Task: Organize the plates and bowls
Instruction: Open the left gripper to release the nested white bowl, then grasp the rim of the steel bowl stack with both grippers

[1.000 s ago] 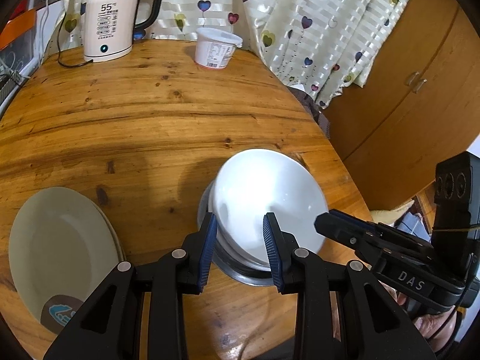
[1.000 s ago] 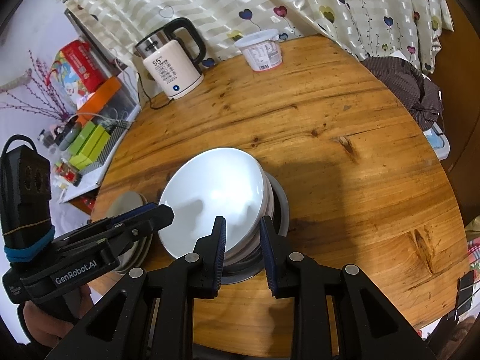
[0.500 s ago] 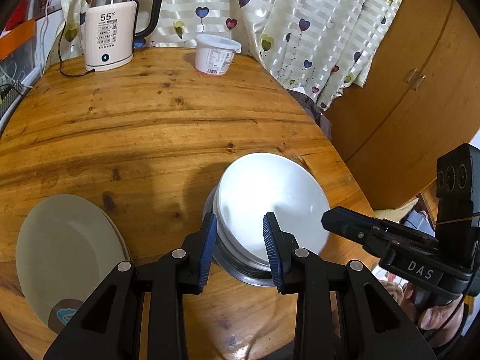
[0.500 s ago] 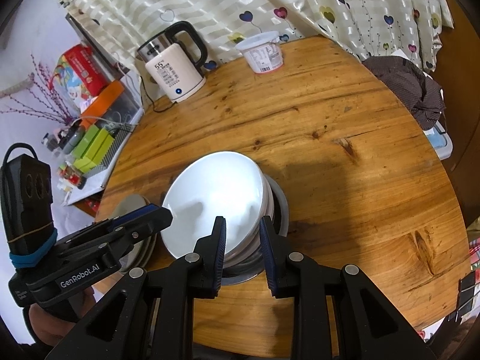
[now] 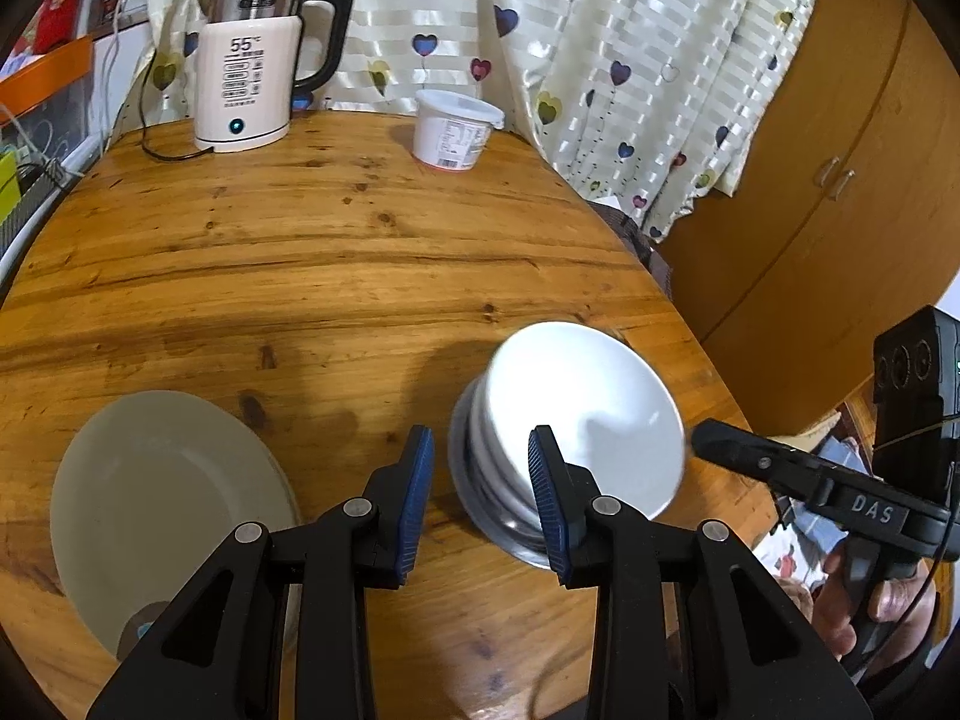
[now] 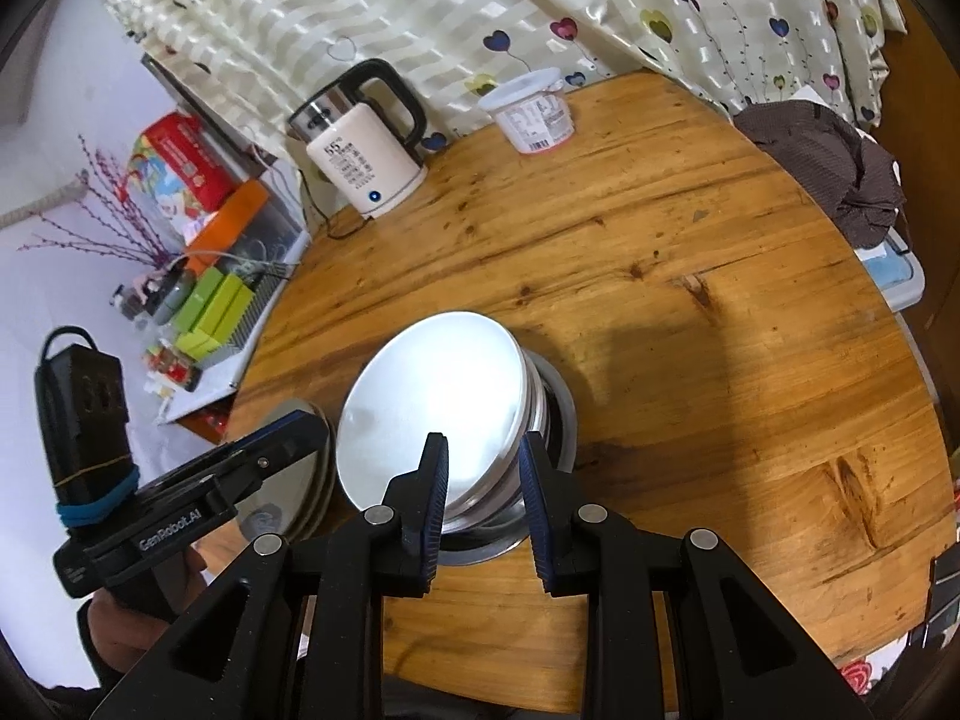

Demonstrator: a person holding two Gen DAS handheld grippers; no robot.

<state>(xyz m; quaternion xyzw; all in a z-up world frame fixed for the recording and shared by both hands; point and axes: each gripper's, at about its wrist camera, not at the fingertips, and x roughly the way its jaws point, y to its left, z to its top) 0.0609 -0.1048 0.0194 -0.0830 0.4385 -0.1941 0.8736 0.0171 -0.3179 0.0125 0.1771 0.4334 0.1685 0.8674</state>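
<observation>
A nest of white bowls (image 5: 576, 414) (image 6: 432, 396) sits in a steel bowl (image 5: 510, 534) (image 6: 558, 414) near the front of the round wooden table (image 5: 300, 270). The top bowl leans and looks blurred. My right gripper (image 6: 483, 492) (image 5: 702, 441) straddles the nest's near rim, one finger inside and one outside, shut on it. My left gripper (image 5: 480, 480) (image 6: 300, 432) stands open at the opposite rim. Its right finger is in front of the bowl, and bare table shows beside its left finger. A stack of pale plates (image 5: 168, 504) (image 6: 300, 480) lies to the left.
A cream electric kettle (image 5: 252, 72) (image 6: 366, 162) with its cord and a white tub (image 5: 453, 129) (image 6: 534, 114) stand at the table's far edge by the curtain. A wooden cabinet (image 5: 840, 180) is on the right and a dark cloth (image 6: 828, 162) lies past the table edge. A cluttered shelf (image 6: 204, 300) is on the left.
In the left wrist view the bowls have slid right between the fingers, and a gap has appeared beside the left finger. The top bowl now leans and blurs. The right gripper keeps its place on the rim.
</observation>
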